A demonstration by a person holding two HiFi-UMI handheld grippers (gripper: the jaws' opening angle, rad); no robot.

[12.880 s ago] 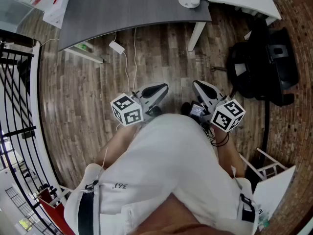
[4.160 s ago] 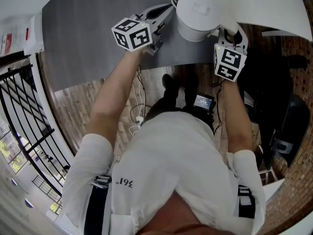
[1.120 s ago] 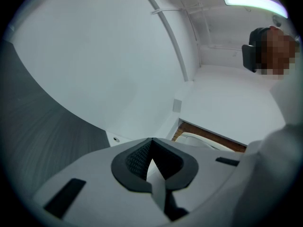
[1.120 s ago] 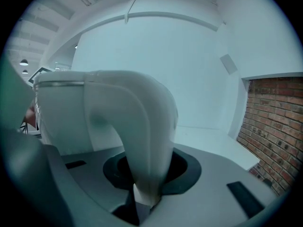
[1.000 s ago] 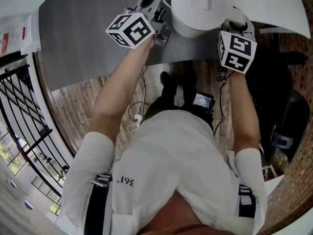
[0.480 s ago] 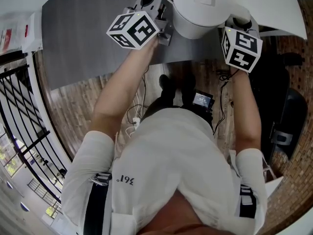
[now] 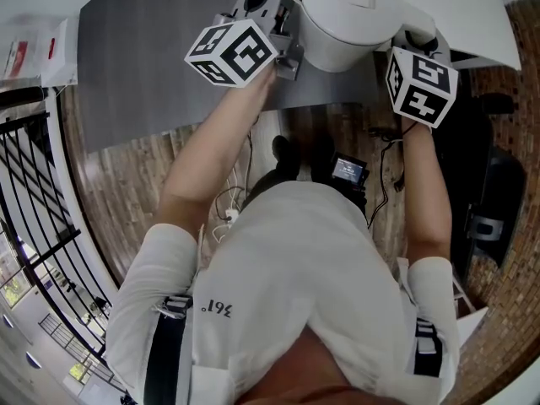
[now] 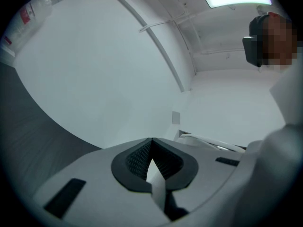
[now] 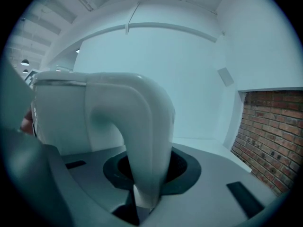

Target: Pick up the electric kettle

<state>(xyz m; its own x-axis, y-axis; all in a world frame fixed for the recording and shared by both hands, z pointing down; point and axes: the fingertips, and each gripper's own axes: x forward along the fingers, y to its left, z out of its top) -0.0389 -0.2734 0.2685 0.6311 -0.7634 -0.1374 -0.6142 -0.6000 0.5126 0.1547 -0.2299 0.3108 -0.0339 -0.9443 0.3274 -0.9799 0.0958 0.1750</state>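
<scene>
White shirt (image 7: pixel 295 277) nearest, both forearms (image 7: pixel 211 154) stretched forward. Right gripper (image 9: pixel 147 171) is clamped on the curved handle (image 9: pixel 137 122) of the electric kettle (image 7: pixel 350 15), pads pressing it from both sides. Left gripper (image 8: pixel 152 148) has its jaws pinched almost together on a thin white edge at the kettle's left rim. Kettle is up between the 2 grippers, over the near edge of the dark grey table (image 7: pixel 160 66), white wall (image 9: pixel 156 60) beyond.
</scene>
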